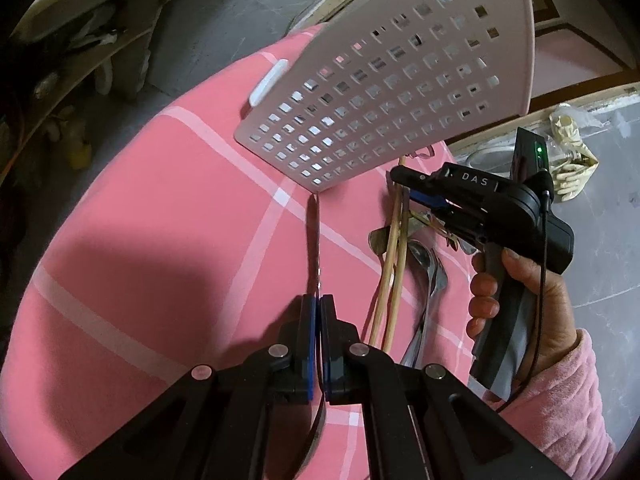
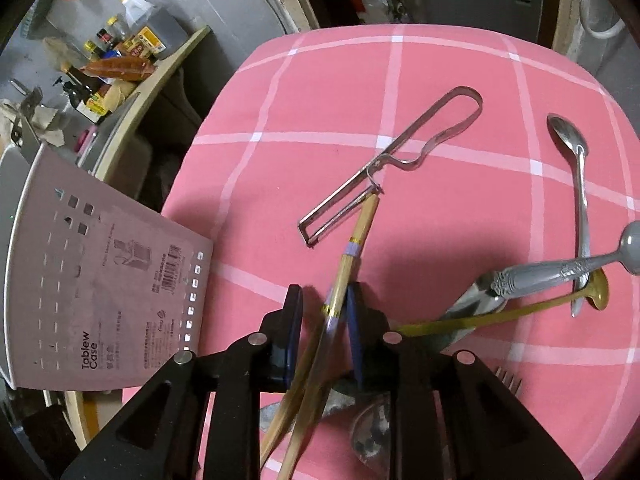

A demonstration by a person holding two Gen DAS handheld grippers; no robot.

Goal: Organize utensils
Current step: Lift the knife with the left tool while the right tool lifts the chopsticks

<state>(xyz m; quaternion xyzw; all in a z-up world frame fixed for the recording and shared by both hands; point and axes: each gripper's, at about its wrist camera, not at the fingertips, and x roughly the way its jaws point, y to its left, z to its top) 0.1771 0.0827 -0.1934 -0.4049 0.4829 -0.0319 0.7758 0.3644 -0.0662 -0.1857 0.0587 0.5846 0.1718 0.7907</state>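
Pink checked cloth covers the desk [image 2: 320, 92] where we work. Our left tool [image 1: 319, 304] is clamped tight on a thin metal utensil [image 1: 314, 240], whose far end points to the corner of the white perforated cutlery case [image 1: 384, 92]. Our right tool [image 2: 325, 296] stands narrowly parted, with the bamboo chopsticks [image 2: 352, 248] between its pads. Beyond them lie a metal peeler [image 2: 400, 152], a steel spoon [image 2: 576, 160] and other spoons, loose on the cloth.
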